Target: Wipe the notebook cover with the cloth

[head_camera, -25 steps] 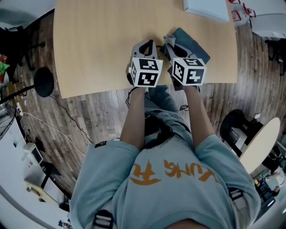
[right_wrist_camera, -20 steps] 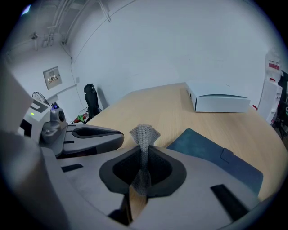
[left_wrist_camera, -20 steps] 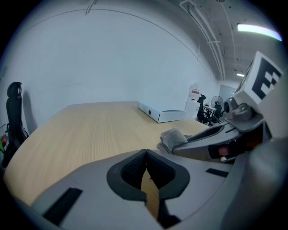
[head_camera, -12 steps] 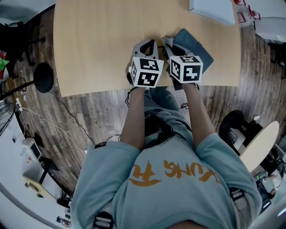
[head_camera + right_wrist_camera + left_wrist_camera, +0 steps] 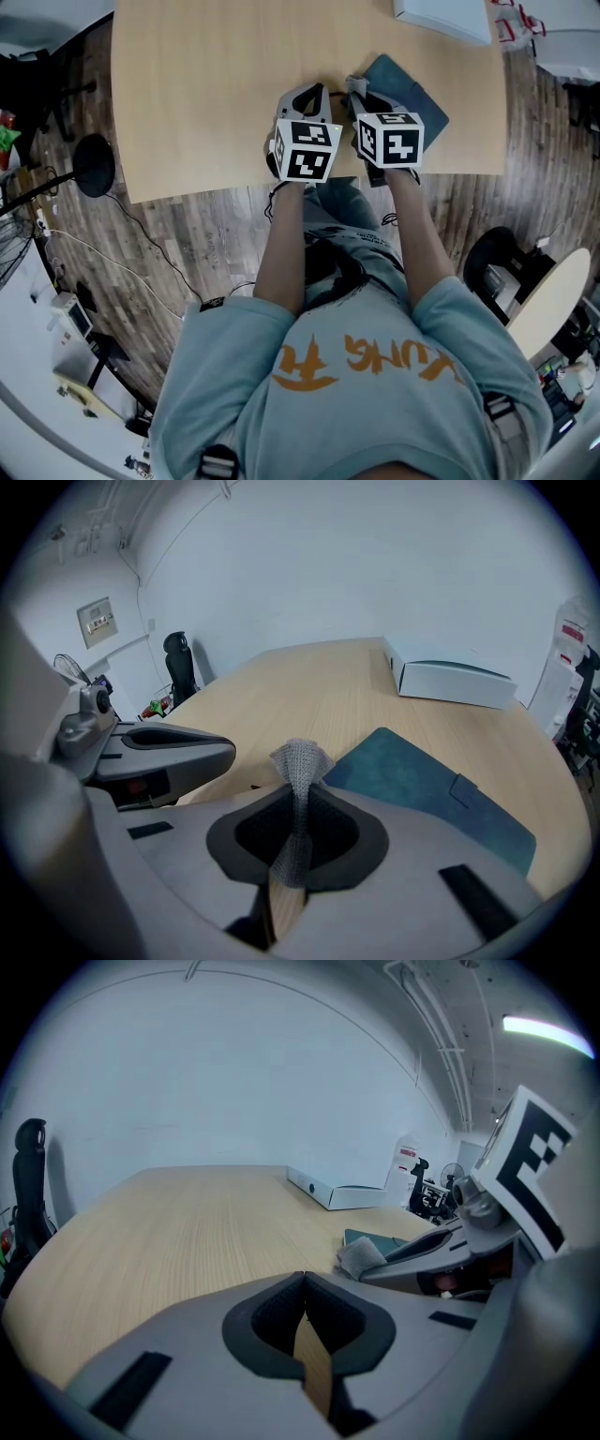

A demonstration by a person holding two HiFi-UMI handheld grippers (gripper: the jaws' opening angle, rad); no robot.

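Wooden table [image 5: 206, 94], teal notebook [image 5: 414, 96], grey cloth [image 5: 300, 757]

My count: two grippers, the left gripper [image 5: 313, 91] and the right gripper [image 5: 357, 84], with one marker cube [image 5: 305, 150] on each. One tabletop [image 5: 206, 94]. One teal notebook [image 5: 412, 98], 2 o'clock from the grippers. One white box [image 5: 445, 19], 1 o'clock, at the far edge. One grey cloth [image 5: 298, 761]. One person [image 5: 347, 375].

Orange lettering on the near shirt [image 5: 375, 361] is not legible; the far-left wall sign [image 5: 97, 618] is too small to read.
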